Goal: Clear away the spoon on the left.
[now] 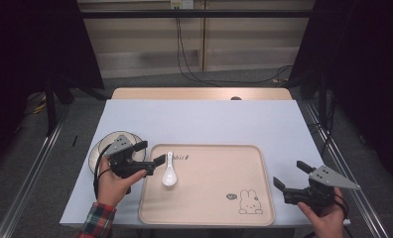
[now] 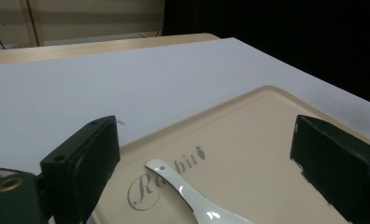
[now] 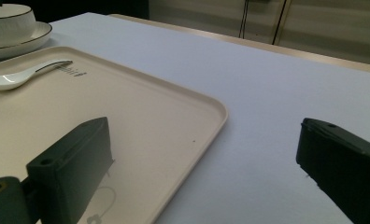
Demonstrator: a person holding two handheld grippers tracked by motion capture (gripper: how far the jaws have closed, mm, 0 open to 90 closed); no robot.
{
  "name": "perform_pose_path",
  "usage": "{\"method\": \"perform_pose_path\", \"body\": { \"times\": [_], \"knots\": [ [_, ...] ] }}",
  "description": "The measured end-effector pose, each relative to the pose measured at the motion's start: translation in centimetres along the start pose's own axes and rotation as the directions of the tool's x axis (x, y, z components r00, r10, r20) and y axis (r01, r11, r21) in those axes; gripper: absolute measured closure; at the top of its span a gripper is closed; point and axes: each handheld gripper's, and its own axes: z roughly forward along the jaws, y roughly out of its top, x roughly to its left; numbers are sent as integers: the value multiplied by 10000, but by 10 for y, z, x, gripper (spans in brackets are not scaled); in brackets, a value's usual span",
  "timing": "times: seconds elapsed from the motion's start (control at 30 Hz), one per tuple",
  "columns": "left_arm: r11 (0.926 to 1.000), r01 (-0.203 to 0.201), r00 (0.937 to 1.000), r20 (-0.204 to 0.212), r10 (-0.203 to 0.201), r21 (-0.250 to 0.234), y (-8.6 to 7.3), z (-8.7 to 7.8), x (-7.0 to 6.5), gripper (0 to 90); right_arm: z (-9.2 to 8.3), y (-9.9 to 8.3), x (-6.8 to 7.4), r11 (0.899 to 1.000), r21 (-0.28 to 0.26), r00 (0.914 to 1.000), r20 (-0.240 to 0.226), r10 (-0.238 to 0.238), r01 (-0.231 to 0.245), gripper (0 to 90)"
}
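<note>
A white ceramic spoon (image 1: pixel 168 176) lies on the left part of a beige tray (image 1: pixel 209 203), bowl end toward me. My left gripper (image 1: pixel 154 152) hovers over the tray's left edge just beside the spoon, jaws open and nothing between them. In the left gripper view the spoon (image 2: pixel 192 200) lies below and between the jaws on the tray (image 2: pixel 267 140). My right gripper (image 1: pixel 290 173) is open at the tray's right edge, over the table. The right gripper view has the tray (image 3: pixel 164 107) under its left jaw and the spoon (image 3: pixel 19 74) far off.
A white bowl on a dark-rimmed plate (image 1: pixel 101 148) stands left of the tray, partly behind my left hand; in the right gripper view the bowl (image 3: pixel 8 21) is at top left. The pale table cover (image 1: pixel 199 119) stretches beyond the tray. A rabbit drawing (image 1: pixel 249 202) marks the tray's near right.
</note>
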Motion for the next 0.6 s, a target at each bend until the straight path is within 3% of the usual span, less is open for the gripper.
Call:
{"method": "perform_pose_path", "body": {
  "times": [0.13,0.6],
  "knots": [
    [9999,6,9998,-207,-9,-148,2,-6,2,79,0,0,0,10000,-15,10000,14,16,-16,32],
    [9994,-156,9995,-272,147,-309,5,-21,10,60,1,1,0,10000,-51,10000,69,34,-34,32]
  ]
}}
